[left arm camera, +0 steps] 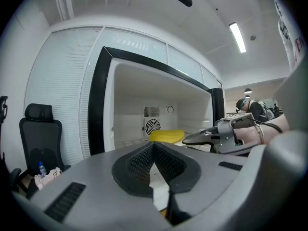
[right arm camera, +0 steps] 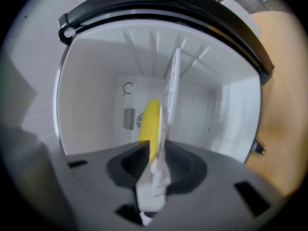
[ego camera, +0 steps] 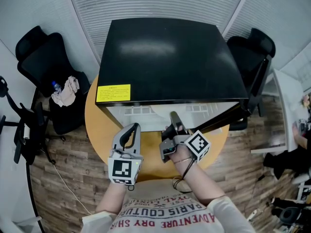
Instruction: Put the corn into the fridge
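Corn (left arm camera: 166, 135) in fridge (ego camera: 175, 52), chairs (ego camera: 46, 57) L/R — door (ego camera: 228, 116) open

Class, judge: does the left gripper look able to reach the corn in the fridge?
Probably yes: the fridge stands open, the corn lies in plain view ahead of the left gripper, and the right gripper is off to the side.

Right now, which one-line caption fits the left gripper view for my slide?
Corn lies inside the open fridge, with the right gripper at its opening.
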`<state>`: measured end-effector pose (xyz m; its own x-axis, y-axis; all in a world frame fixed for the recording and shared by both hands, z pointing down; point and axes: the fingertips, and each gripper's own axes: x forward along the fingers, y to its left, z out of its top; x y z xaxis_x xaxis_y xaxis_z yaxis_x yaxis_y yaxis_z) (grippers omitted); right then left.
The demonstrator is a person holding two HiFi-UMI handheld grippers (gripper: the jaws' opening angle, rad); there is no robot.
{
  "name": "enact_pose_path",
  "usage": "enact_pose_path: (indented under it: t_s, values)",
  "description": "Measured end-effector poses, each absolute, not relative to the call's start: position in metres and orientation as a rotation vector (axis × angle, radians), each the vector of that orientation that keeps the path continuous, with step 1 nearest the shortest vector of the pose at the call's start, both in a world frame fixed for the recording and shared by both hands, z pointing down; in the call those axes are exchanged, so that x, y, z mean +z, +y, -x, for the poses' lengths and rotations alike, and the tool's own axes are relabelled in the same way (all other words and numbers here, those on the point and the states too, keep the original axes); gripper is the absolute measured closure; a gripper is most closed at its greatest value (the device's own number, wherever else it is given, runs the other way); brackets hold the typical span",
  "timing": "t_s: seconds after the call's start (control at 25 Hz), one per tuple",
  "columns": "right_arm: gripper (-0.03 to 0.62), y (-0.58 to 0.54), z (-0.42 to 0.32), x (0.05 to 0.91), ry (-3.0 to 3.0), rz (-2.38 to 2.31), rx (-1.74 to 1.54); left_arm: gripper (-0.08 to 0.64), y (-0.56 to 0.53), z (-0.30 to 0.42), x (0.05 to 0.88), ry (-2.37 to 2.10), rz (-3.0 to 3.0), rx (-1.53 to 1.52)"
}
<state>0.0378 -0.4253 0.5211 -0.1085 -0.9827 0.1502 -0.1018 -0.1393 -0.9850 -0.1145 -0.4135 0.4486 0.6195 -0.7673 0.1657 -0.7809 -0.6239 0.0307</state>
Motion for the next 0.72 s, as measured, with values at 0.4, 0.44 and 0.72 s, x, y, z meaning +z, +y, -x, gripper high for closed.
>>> enact_pose_path:
  t_s: [0.4, 0.44, 0.72]
  values:
    - [0.533, -0.396, -0.039, 0.508, 1.488, 1.333, -1.259, 0.532, -0.406, 0.11, 0.443, -1.313, -2.777, 0.211]
    - [0.548, -0.393, -0.037, 0.505, 1.541, 1.331, -1.244, 0.532, -0.403, 0.109, 0.443, -1.309, -2.774, 0.208]
    - [0.561, -0.376, -0.028, 0.466, 1.959, 1.331, -0.991, 0.532, -0.389, 0.104, 0.442, -1.303, -2.784, 0.201]
